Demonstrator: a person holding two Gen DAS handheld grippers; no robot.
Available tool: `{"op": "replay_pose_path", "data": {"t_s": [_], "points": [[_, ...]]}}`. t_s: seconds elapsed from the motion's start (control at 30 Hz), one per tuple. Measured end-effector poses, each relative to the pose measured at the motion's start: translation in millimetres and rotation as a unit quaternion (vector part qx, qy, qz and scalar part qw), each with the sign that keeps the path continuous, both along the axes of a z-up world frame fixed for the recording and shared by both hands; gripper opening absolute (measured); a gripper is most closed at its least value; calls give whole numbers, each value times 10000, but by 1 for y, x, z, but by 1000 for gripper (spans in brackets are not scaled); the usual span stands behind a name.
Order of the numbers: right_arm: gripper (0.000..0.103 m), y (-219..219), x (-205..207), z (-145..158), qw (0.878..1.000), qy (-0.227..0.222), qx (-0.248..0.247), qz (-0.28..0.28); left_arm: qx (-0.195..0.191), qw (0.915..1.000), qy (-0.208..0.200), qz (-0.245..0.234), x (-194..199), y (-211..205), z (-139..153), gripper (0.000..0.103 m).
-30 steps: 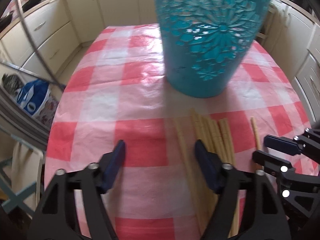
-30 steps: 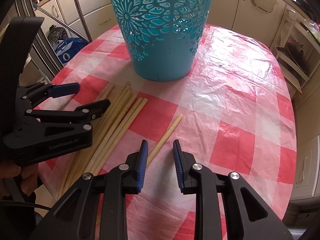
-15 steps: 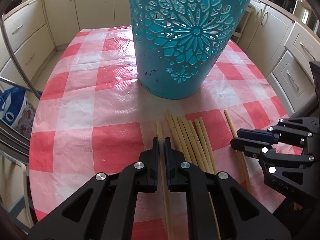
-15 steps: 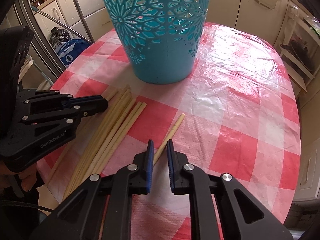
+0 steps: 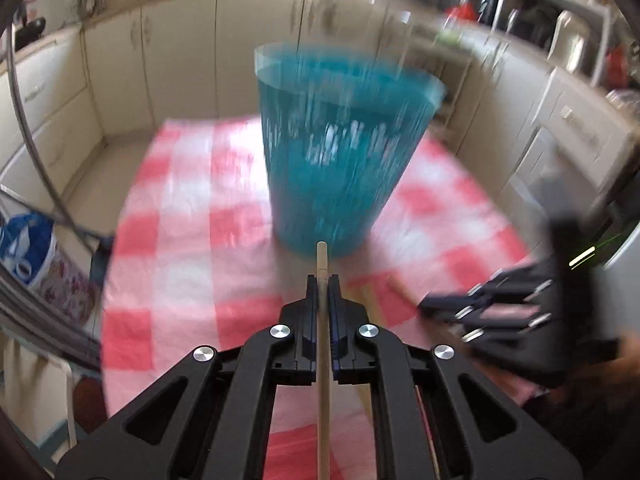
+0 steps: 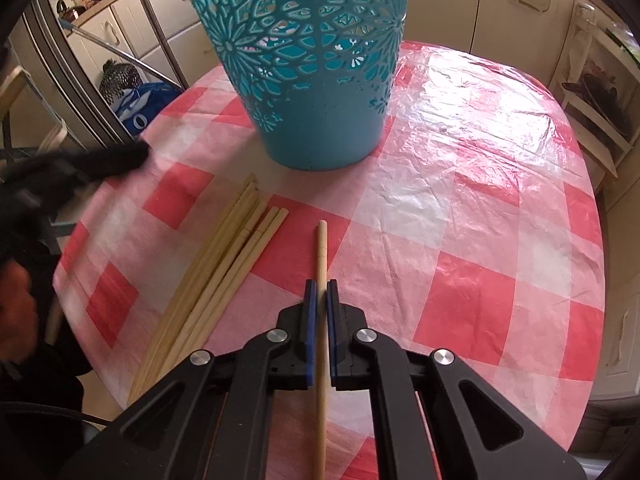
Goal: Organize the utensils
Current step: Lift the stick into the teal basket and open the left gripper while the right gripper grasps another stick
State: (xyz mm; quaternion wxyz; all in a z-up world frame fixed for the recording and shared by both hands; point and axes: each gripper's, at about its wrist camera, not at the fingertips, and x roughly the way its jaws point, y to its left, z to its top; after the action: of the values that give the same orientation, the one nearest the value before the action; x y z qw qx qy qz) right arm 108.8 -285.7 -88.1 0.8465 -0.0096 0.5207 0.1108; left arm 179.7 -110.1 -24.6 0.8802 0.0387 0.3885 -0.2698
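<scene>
In the left wrist view, motion blur smears the teal basket and right gripper.

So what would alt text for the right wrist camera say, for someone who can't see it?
The right gripper clamps one chopstick above a red-checked tablecloth. A bundle of chopsticks lies to its left, a teal cut-out basket stands ahead.

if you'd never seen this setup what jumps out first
The tall teal cut-out basket standing mid-table on the red-and-white checked tablecloth. Next, each gripper is shut on one wooden chopstick: the left gripper and the right gripper. A bundle of chopsticks lies left of the right gripper.
</scene>
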Motion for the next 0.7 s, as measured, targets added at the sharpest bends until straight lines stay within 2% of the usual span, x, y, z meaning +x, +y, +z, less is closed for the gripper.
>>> {"op": "replay_pose_path", "data": {"t_s": [0.17,0.3,0.4,0.57,0.7], "points": [[6,7,4,0,9997,-74,-217,41,-942,9928,-739,-23,3,20,78,5],[6,10,6,-1,9996,-85,-249,74,-1664,9786,-1207,136,21,25,134,5],[6,9,7,-1,9998,-81,-192,59,-2001,9676,-1508,306,38,17,163,5],[6,9,9,-2,9996,-113,-236,83,-2409,9420,-2199,790,74,-10,182,5],[6,11,9,-2,9993,-168,-312,96,-2344,9361,-2359,1149,104,-28,167,5]]}}
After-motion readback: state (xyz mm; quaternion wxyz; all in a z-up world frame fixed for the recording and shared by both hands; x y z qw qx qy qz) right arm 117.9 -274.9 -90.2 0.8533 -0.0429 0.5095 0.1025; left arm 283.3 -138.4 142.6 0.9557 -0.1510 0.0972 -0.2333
